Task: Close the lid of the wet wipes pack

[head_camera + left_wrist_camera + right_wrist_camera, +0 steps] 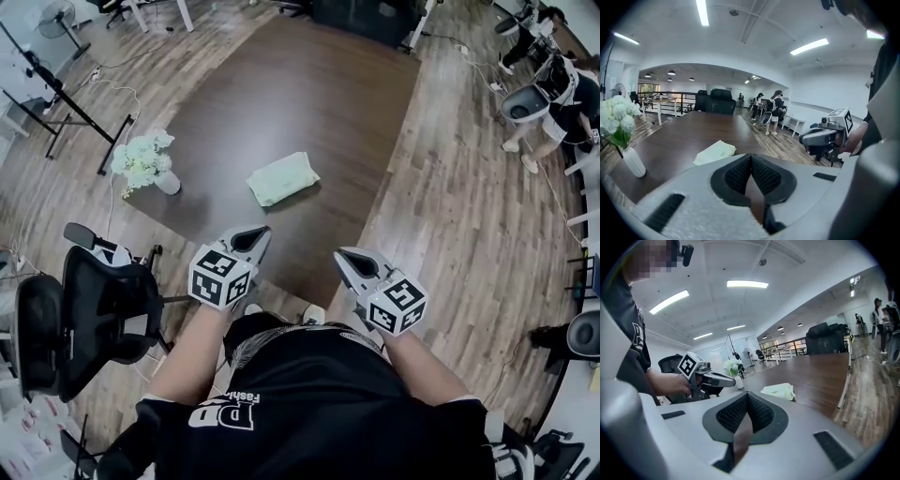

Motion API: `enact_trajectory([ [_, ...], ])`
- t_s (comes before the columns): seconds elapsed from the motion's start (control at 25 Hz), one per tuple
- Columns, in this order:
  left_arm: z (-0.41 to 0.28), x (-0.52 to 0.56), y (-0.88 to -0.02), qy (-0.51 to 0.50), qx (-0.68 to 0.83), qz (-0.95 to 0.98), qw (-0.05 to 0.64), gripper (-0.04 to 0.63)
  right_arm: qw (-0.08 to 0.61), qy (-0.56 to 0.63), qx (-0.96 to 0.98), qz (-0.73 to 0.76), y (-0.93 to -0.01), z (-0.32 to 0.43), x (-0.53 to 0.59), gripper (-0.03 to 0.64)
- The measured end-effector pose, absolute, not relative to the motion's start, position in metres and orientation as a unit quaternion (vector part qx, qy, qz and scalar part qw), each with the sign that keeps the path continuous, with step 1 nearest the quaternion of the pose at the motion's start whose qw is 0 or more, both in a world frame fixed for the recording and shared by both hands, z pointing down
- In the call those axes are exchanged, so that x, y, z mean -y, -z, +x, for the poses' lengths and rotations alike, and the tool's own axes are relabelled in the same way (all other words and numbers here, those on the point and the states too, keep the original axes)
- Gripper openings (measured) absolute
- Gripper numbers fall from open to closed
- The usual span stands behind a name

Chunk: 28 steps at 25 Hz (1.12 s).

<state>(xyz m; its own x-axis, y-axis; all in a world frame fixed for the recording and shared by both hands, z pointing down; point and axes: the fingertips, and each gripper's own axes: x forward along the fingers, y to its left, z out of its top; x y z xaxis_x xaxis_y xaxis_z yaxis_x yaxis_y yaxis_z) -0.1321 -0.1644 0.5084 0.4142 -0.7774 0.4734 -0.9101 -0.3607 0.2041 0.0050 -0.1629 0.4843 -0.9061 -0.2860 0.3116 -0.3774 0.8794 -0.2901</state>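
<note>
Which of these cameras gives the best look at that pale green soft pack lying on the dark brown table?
The head view: it looks down on the pale green wet wipes pack, showing its whole outline. The left and right gripper views catch the pack only low and edge-on.

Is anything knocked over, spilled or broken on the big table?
Nothing stands out. The wet wipes pack lies flat on the brown table, a bit slantwise to its edges, and the vase of white flowers stands upright. No spill or damage shows.
</note>
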Motion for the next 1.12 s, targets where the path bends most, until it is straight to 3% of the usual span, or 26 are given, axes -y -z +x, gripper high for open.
enact_trajectory([
  [0.36,-0.150,0.111,-0.474,-0.118,0.536,0.814,0.190,0.018,0.124,-0.157,0.967,0.155,-0.473,-0.044,0.124,0.000],
  [1.12,-0.215,-0.008,-0.452,-0.084,0.525,0.825,0.190,0.018,0.122,-0.141,0.965,0.184,-0.453,-0.114,0.018,0.000],
])
